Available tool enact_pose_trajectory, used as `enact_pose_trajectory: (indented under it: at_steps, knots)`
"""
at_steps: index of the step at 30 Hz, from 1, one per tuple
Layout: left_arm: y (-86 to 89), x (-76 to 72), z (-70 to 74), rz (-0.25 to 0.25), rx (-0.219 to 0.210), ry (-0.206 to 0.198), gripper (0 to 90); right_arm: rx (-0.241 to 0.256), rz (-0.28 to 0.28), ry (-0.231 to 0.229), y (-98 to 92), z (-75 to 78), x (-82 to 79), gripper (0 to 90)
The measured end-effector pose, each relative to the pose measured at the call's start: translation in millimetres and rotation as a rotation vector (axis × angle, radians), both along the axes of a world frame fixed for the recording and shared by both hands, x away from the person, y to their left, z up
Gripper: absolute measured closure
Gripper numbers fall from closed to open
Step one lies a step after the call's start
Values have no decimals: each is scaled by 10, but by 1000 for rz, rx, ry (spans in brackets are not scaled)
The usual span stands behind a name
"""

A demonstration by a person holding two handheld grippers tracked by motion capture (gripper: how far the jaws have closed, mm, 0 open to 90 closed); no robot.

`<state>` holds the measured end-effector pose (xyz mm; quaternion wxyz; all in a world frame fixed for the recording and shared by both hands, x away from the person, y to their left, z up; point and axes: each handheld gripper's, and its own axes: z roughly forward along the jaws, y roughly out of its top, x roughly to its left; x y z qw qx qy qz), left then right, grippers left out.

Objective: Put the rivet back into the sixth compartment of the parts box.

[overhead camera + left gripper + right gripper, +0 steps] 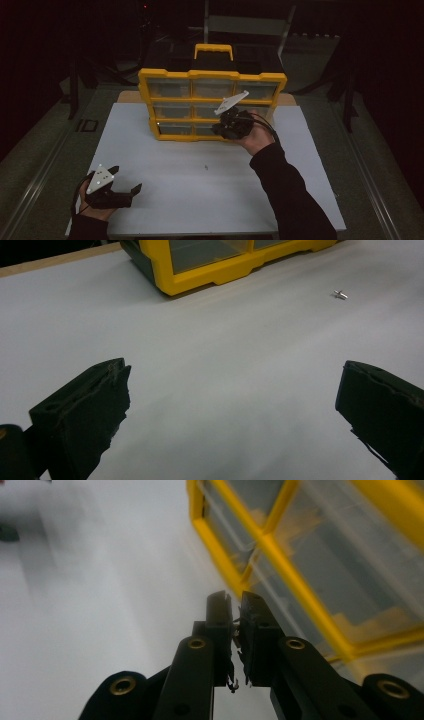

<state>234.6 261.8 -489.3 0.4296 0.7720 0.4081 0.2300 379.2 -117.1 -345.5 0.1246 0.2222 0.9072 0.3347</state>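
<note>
Organizer stands upright, long axis crosswise; right gripper closed, left gripper wide.

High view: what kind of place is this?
Likely a dim lab or workshop data-collection station: a white table holding a yellow drawer organizer, a hand-held right gripper at its front, and one small screw loose on the surface.

The high view is dim, its surroundings nearly black; only the white desk catches light. The right gripper view is smeared with motion blur, the yellow organizer soft.
</note>
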Motion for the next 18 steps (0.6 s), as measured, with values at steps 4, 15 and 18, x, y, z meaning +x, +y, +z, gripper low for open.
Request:
enact_pose_trajectory:
  at_steps: [4, 15, 18]
  knots:
    - [1, -1, 1, 0, 0, 0, 15, 35, -39, -23, -122, 113, 17, 832]
    - [2, -2, 2, 2, -1, -1, 15, 89, -160, -47, -472, 245, 86, 832]
    - [2, -2, 2, 3, -1, -1, 15, 107, -193, -56, -588, 258, 98, 832]
